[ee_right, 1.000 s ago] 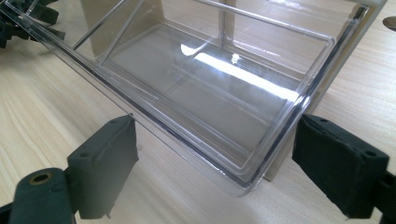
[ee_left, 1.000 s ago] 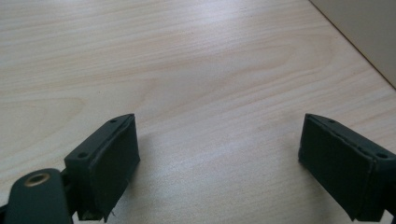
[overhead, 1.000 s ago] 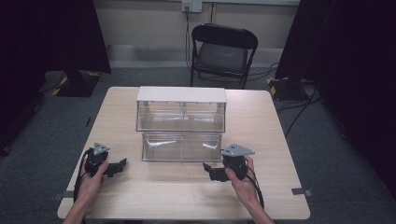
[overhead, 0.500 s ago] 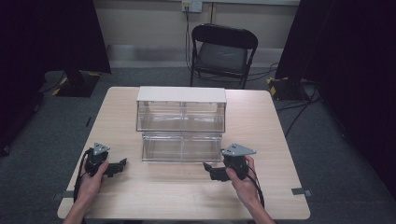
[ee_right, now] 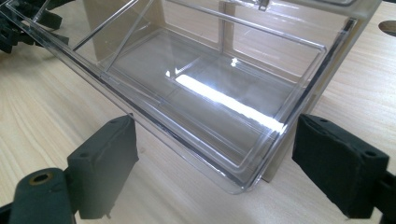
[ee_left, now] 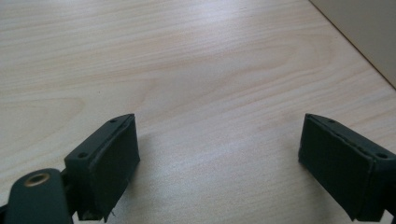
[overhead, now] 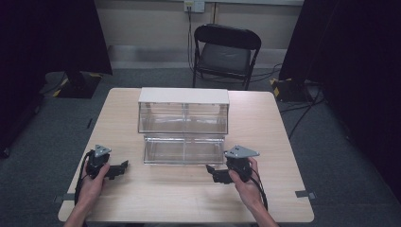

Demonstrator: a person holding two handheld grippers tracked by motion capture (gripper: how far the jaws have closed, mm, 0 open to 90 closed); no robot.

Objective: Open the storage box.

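A clear plastic drawer cabinet (overhead: 183, 111) with a white top stands in the middle of the wooden table (overhead: 269, 127). Its lower drawer (overhead: 183, 149) is pulled out toward me and holds nothing. My left gripper (overhead: 124, 166) rests on the table left of the drawer, jaws wide apart over bare wood (ee_left: 215, 93). My right gripper (overhead: 210, 171) sits at the drawer's front right, open, its jaws spread before the drawer's clear corner (ee_right: 243, 182). In the right gripper view the drawer (ee_right: 205, 93) slants across the frame, and the other gripper (ee_right: 18, 23) shows far off.
A black folding chair (overhead: 224, 49) stands behind the table's far edge. Dark curtains flank the room, and cables (overhead: 302, 111) lie on the grey carpet at the right. The table's right edge (ee_left: 355, 46) shows in the left gripper view.
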